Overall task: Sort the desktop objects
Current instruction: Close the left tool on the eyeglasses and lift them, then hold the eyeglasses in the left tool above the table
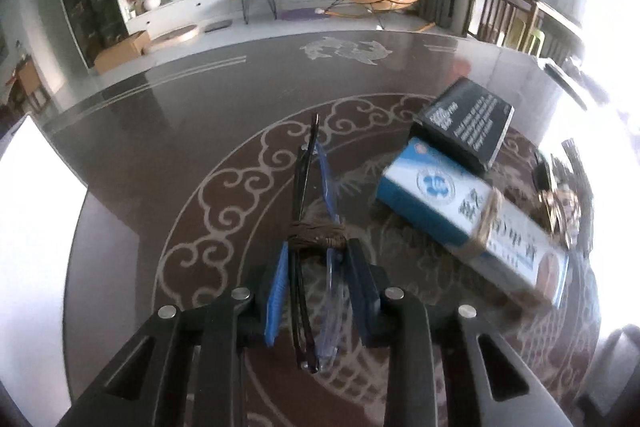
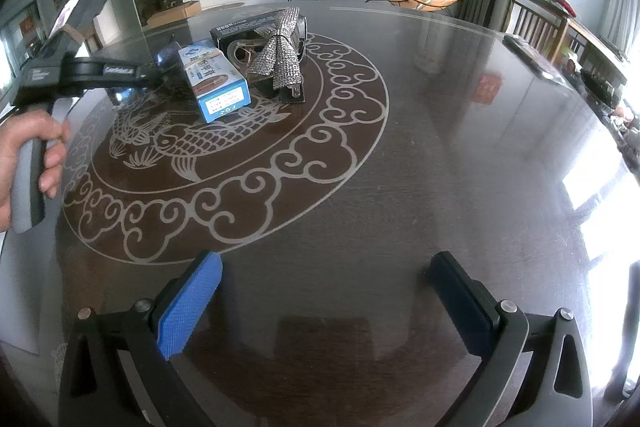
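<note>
My left gripper (image 1: 316, 259) is shut on a bundle of pens (image 1: 310, 211) tied with brown twine, held above the round patterned table (image 1: 180, 131). To its right lie a blue-and-white box (image 1: 460, 215) bound with twine and a black box (image 1: 468, 123). In the right wrist view the left gripper (image 2: 156, 73) sits just left of the blue-and-white box (image 2: 216, 83), with the black box (image 2: 248, 23) and a glittery silver bow (image 2: 282, 55) behind. My right gripper (image 2: 324, 291) is open and empty over bare table near the front.
A glittery item and small clutter (image 1: 560, 203) lie right of the boxes. A dark flat object (image 2: 532, 61) lies at the table's far right edge. Wooden chairs (image 2: 536, 23) stand beyond the table. A white sheet (image 1: 36, 195) lies at the left.
</note>
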